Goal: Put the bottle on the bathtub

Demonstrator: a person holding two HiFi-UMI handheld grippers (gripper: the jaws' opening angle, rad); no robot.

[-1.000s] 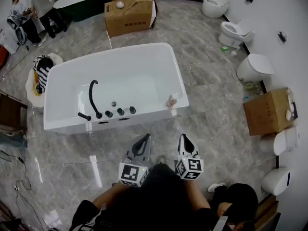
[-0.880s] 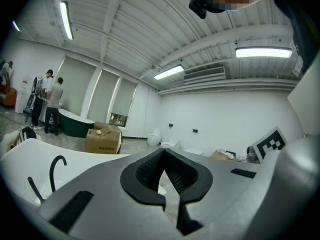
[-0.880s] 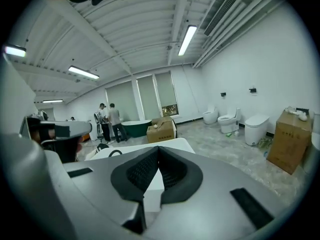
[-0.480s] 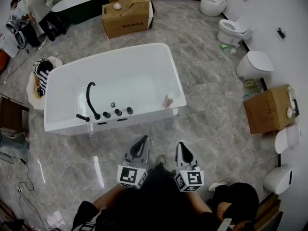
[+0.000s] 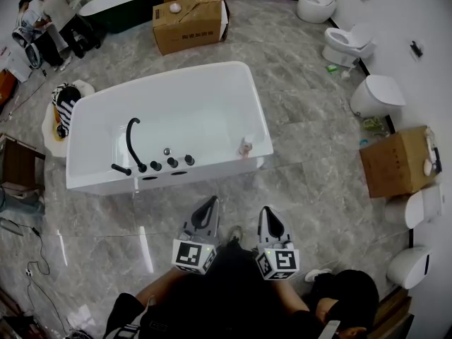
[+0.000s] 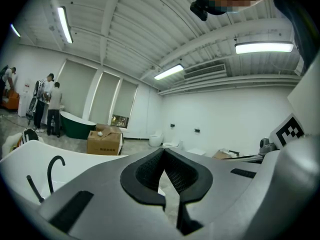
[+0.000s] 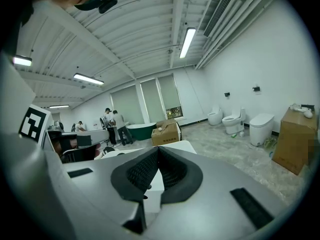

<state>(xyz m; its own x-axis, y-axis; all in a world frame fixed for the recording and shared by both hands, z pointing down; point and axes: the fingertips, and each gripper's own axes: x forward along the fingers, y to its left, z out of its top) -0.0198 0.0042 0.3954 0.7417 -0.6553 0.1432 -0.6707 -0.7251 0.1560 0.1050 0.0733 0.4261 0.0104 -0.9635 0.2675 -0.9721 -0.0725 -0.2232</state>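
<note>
A small pale bottle (image 5: 246, 147) stands upright on the near right rim of the white bathtub (image 5: 162, 80), right of the black faucet (image 5: 131, 143) and knobs. My left gripper (image 5: 210, 202) and right gripper (image 5: 267, 210) are held close to my body, on the floor side of the tub, apart from the bottle. Both are shut with nothing between the jaws. In the left gripper view the gripper (image 6: 163, 151) points over the tub (image 6: 30, 156). In the right gripper view the gripper (image 7: 158, 149) has its tips touching before the tub's rim (image 7: 177, 146).
An open cardboard box (image 5: 189, 14) sits beyond the tub, another box (image 5: 397, 162) at the right wall. Toilets (image 5: 347, 44) line the right side. People (image 5: 49, 20) stand at the far left by a dark green tub (image 5: 120, 6). Cables (image 5: 28, 274) lie on the floor.
The view has shifted slightly, so the tub sits a little left and lower. Both grippers stay shut by my body. The bottle has not moved on the rim.
</note>
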